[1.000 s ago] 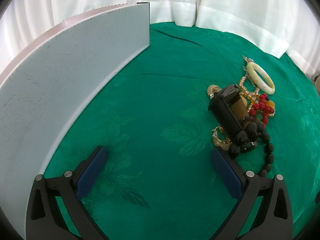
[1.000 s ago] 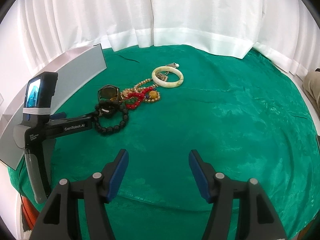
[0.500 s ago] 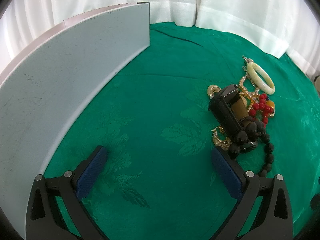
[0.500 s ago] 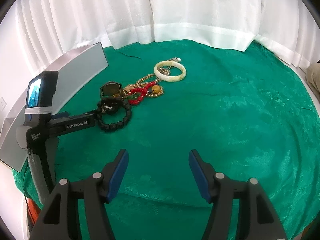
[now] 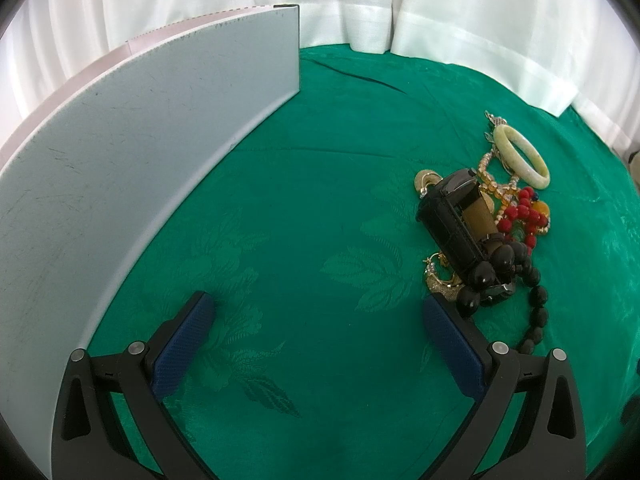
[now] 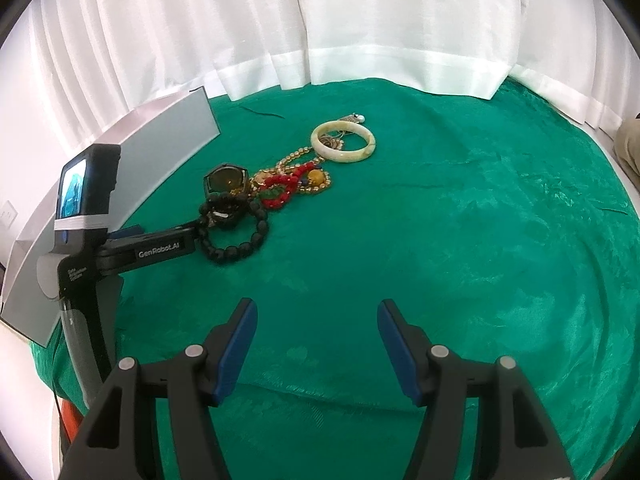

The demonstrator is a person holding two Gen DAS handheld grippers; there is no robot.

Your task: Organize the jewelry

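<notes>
A pile of jewelry lies on the green cloth [image 5: 312,208]. It includes a black watch [image 5: 454,222], a pale jade bangle [image 5: 520,156], red beads [image 5: 520,216], a black bead bracelet [image 5: 534,300] and gold chains. My left gripper [image 5: 320,320] stands open just left of the pile, nothing between its blue pads. Its right fingertip [image 5: 434,308] is close beside the black beads; contact is unclear. In the right wrist view my right gripper [image 6: 316,328] is open over bare cloth, well short of the bangle [image 6: 343,146], watch [image 6: 226,180] and black bead bracelet [image 6: 236,236].
A tall grey box wall [image 5: 140,152] curves along the left side, also seen as the grey box wall [image 6: 168,156]. White curtains [image 6: 320,20] hang behind the table. The left gripper's handle with its small screen [image 6: 80,196] stands at the left of the right wrist view.
</notes>
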